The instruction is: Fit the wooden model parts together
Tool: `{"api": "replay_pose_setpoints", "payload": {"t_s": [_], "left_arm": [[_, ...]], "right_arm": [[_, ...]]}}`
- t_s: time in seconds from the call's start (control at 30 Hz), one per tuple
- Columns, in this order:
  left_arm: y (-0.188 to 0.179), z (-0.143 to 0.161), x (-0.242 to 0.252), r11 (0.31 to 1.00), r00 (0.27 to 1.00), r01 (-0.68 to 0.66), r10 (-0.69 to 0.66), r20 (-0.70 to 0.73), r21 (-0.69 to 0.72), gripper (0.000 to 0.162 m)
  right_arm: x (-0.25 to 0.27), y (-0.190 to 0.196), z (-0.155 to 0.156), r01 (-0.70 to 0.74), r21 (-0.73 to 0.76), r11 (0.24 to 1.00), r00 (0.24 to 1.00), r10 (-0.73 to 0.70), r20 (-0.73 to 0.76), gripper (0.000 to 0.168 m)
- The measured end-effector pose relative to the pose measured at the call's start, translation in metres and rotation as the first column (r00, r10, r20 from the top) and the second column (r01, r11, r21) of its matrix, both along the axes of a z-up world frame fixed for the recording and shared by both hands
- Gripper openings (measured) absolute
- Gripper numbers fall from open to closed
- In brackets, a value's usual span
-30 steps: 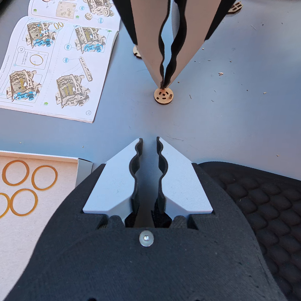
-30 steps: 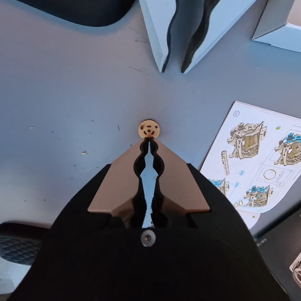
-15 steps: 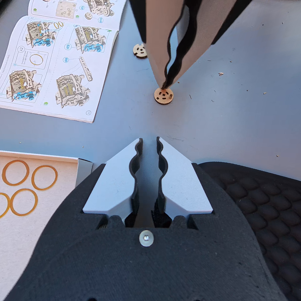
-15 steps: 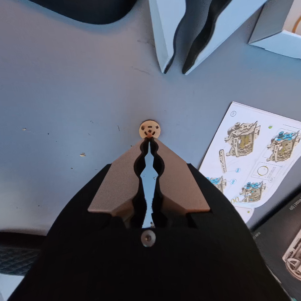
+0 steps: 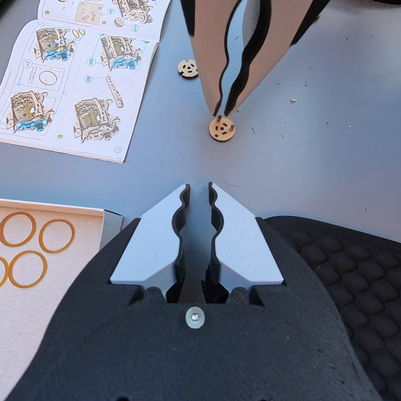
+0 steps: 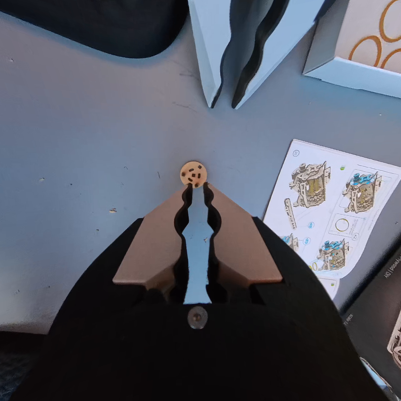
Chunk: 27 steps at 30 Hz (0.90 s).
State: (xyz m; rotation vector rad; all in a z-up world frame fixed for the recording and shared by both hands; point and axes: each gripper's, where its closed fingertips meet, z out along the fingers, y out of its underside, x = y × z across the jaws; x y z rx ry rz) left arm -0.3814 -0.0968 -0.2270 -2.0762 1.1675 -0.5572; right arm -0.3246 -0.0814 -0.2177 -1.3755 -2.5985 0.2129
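A small round wooden disc (image 5: 222, 129) with slots lies flat on the grey table, and it also shows in the right wrist view (image 6: 193, 175). Two small wooden pegs stand up from it, one at its far edge (image 5: 219, 118) and one at its right edge (image 5: 232, 127). My right gripper (image 6: 198, 184) is open by a small gap, its tips just off the disc's edge beside one peg; it also shows in the left wrist view (image 5: 221, 112). My left gripper (image 5: 199, 184) is open and empty, well short of the disc. A second slotted disc (image 5: 187, 69) lies farther back.
An open instruction booklet (image 5: 71, 82) lies at the left. A shallow box with several rubber bands (image 5: 32, 249) sits by my left gripper. A black textured pad (image 5: 347, 271) lies at the right. A dark box (image 6: 379, 325) is at the right wrist view's lower right. Spacing between my two grippers at the tips: around 7 centimeters.
My right gripper was pinched shut on a peg at the disc; it has opened and drawn back slightly, leaving the peg standing in the disc. My left gripper has not moved.
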Motion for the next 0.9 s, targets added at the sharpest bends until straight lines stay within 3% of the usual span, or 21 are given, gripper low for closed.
{"api": "replay_pose_setpoints", "payload": {"t_s": [0.13,0.37,0.7,0.9], "left_arm": [[0.000,0.000,0.000,1.000,1.000,0.001,-0.001,-0.001,0.000,0.016],[0.000,0.000,0.000,1.000,1.000,0.001,-0.001,0.000,-0.002,0.017],[0.000,0.000,0.000,1.000,1.000,0.000,0.000,0.003,-0.004,0.016],[0.000,0.000,0.000,1.000,1.000,-0.001,0.001,0.007,-0.006,0.016]], "right_arm": [[-0.004,-0.004,0.018,0.007,-0.091,0.996,0.997,-0.013,-0.071,0.014],[0.000,-0.004,-0.006,-0.221,0.005,0.975,0.972,0.221,-0.083,0.007],[-0.004,-0.001,-0.005,-0.303,0.039,0.952,0.949,0.305,-0.077,0.011],[-0.004,0.000,-0.009,-0.334,0.047,0.942,0.941,0.336,-0.052,0.002]]}}
